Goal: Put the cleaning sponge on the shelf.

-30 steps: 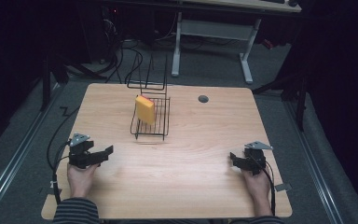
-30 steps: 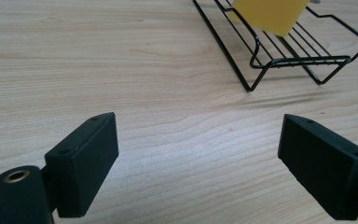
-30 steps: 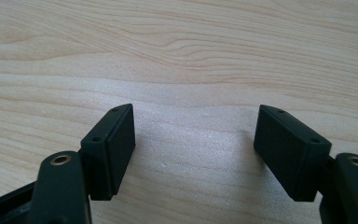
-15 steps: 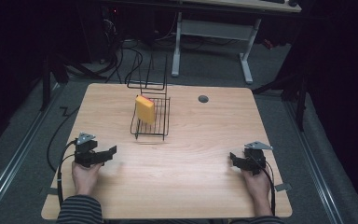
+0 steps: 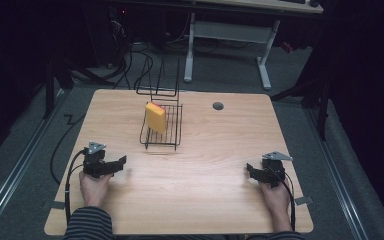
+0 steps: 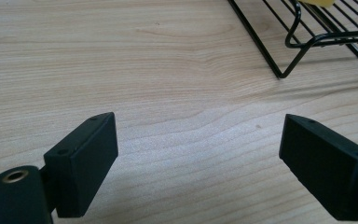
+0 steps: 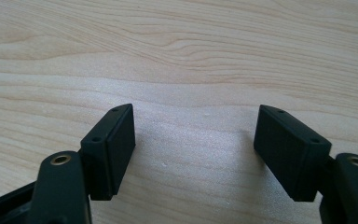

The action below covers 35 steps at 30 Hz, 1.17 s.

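A black wire rack (image 5: 176,131) stands at the middle back of the wooden table (image 5: 205,195), with a yellow block (image 5: 155,117) upright in it. My left gripper (image 5: 120,162) sits low over the table at the front left, pointing right toward the rack. In the left gripper view its jaws (image 6: 198,140) stand wide apart over bare wood, with the rack's corner (image 6: 307,42) ahead at the upper right. My right gripper (image 5: 250,170) rests at the front right, pointing left. It is open (image 7: 193,140) with only wood between the jaws.
A round cable hole (image 5: 218,106) lies in the tabletop, right of the rack. Behind the table stands a white-legged desk (image 5: 230,32), with cables on the dark floor (image 5: 130,60). Each gripper trails a cable back toward the person's forearms.
My left gripper has drifted slightly to the right. The right gripper, the rack and the block have stayed where they were.
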### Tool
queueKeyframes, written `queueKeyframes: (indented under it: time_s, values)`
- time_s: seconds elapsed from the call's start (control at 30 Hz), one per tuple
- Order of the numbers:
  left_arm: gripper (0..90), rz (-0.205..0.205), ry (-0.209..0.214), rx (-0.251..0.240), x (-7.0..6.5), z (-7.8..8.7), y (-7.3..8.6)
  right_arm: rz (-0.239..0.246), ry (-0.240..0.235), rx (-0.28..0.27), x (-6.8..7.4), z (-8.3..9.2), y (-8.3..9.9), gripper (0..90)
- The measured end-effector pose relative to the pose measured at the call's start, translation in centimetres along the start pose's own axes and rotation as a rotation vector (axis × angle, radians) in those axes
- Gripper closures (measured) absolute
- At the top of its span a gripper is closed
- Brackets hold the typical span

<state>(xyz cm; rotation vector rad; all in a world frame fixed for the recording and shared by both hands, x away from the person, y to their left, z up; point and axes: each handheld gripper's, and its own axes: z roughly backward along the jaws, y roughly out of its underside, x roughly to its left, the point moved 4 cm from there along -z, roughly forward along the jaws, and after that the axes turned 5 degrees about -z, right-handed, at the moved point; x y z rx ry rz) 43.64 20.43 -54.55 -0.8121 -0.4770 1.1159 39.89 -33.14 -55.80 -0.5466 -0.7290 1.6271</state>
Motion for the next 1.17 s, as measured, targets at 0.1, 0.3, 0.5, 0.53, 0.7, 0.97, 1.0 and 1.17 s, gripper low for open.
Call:
queueKeyframes:
  time_s: [0.1, 0.3, 0.5, 0.53, 0.7, 0.97, 1.0, 1.17]
  values:
    - [12.2, -0.010, -0.009, 0.002, -0.1, -0.1, 0.0, 0.000, 0.000, 0.000, 0.0, 0.0, 0.0, 29.5]
    - [11.3, -0.037, -0.037, 0.028, -0.2, -1.0, 0.1, 0.000, 0.000, 0.000, 0.0, 0.0, 0.0, 29.5]
    - [10.9, -0.048, -0.047, 0.046, -0.4, -1.5, 0.4, 0.000, 0.000, 0.000, 0.0, 0.0, 0.0, 29.5]
    - [10.9, -0.052, -0.053, 0.058, -0.4, -1.8, 0.5, 0.000, 0.000, 0.000, 0.0, 0.0, 0.0, 29.5]
    - [11.2, -0.073, -0.073, 0.085, -0.3, -2.4, 0.6, 0.000, -0.001, 0.001, 0.0, 0.0, 0.0, 29.4]
    - [14.3, -0.077, -0.076, 0.080, -0.4, -2.3, 0.7, 0.000, -0.001, 0.001, 0.0, 0.0, 0.0, 29.4]
    - [14.3, -0.076, -0.078, 0.078, -0.4, -2.3, 0.7, 0.000, -0.001, 0.000, 0.0, 0.0, 0.0, 29.4]
    - [15.4, -0.075, -0.080, 0.076, -0.5, -2.2, 0.7, 0.000, -0.002, 0.000, 0.0, 0.0, 0.0, 29.4]
